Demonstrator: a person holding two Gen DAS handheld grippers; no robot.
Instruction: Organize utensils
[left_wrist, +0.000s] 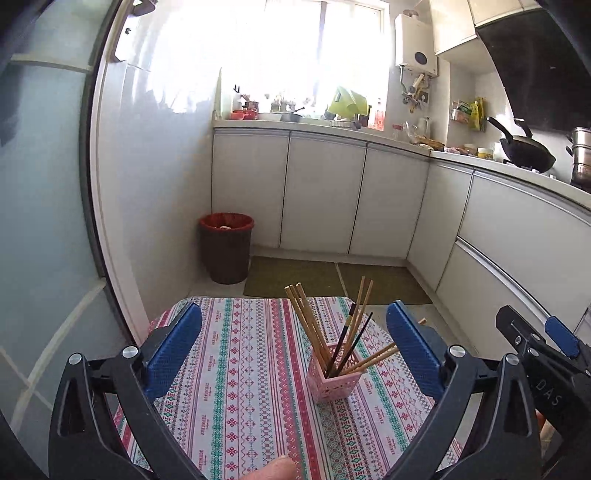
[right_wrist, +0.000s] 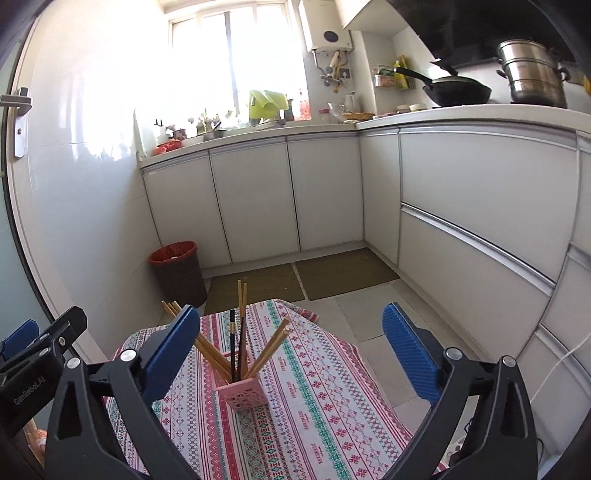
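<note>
A pink lattice utensil holder (left_wrist: 334, 384) stands upright on the patterned tablecloth (left_wrist: 236, 369). Several wooden chopsticks (left_wrist: 308, 317) and dark chopsticks (left_wrist: 341, 341) stand in it, fanned out. My left gripper (left_wrist: 293, 349) is open and empty, above the table, with the holder between its blue fingers (left_wrist: 171, 354) and a little ahead. In the right wrist view the holder (right_wrist: 242, 393) with its chopsticks (right_wrist: 242, 328) sits left of centre. My right gripper (right_wrist: 291, 350) is open and empty, to the right of the holder. The right gripper shows at the right edge of the left wrist view (left_wrist: 546, 343).
A brown waste bin with a red liner (left_wrist: 226, 247) stands on the floor beyond the table's far left corner. White cabinets (left_wrist: 321, 195) run along the back and right. Two green mats (left_wrist: 295, 277) lie on the floor. A wok (right_wrist: 458, 90) and steel pot (right_wrist: 532, 74) sit on the counter.
</note>
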